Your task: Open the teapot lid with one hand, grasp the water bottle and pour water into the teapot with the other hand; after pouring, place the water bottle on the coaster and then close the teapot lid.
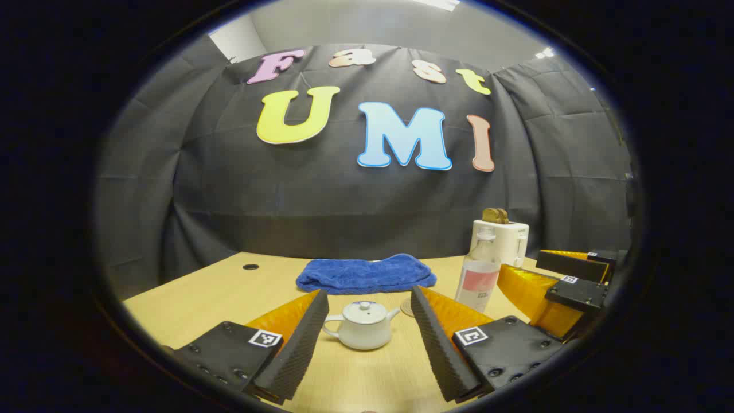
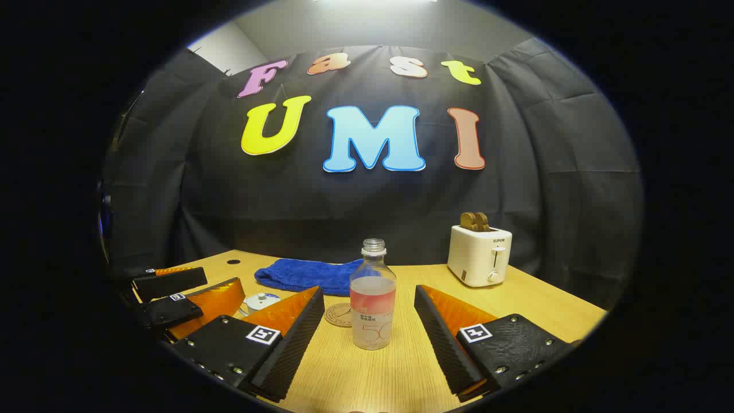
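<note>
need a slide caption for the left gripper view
Open left gripper faces the lidded white teapot on the wooden table, uncapped water bottle to its right.

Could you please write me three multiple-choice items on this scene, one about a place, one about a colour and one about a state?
1. Where does the toaster stand?
A. on the towel
B. at the table's far edge, near the cloth wall
C. on the coaster

2. What colour is the folded towel?
A. blue
B. red
C. white

3. How is the teapot now?
A. lid lifted off
B. tipped on its side
C. upright with its lid on

Answers: 1 B, it sits behind the water bottle close to the wall; 2 A, the cloth is plainly blue; 3 C, the lid rests on the pot between the open fingers of the left gripper.
</note>
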A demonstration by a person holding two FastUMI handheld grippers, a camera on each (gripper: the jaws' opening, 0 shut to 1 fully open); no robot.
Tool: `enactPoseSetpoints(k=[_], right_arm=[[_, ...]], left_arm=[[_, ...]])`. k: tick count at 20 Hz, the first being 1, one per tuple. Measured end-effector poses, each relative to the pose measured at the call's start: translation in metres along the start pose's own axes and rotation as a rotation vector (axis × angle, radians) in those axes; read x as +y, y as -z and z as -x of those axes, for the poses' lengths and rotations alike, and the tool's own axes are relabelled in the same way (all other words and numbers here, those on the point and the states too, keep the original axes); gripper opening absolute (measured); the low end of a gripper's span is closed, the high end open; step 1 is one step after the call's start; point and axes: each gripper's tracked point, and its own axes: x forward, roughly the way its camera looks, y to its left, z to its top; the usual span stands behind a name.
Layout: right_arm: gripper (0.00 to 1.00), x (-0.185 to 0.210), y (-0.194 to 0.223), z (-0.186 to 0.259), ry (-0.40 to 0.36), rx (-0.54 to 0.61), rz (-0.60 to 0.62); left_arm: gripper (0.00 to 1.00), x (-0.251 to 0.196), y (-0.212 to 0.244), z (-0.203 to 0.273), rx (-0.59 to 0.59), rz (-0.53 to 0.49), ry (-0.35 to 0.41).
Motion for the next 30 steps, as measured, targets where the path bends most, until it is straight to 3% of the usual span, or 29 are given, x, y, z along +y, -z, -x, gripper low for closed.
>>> enactPoseSetpoints(k=[8,21,30], right_arm=[[0.98,0.001,0.004,-0.001,0.000,0.005,0.019],[0.98,-0.009,0.018,-0.010,0.010,0.037,0.001],[0.98,-0.014,0.028,-0.016,0.017,0.060,0.000]], left_arm=[[0.95,0.004,0.010,-0.011,0.022,0.019,0.000],[0.93,0.004,0.018,-0.080,0.075,0.010,0.018],[0.81,0.009,0.047,-0.101,0.155,0.005,0.005]])
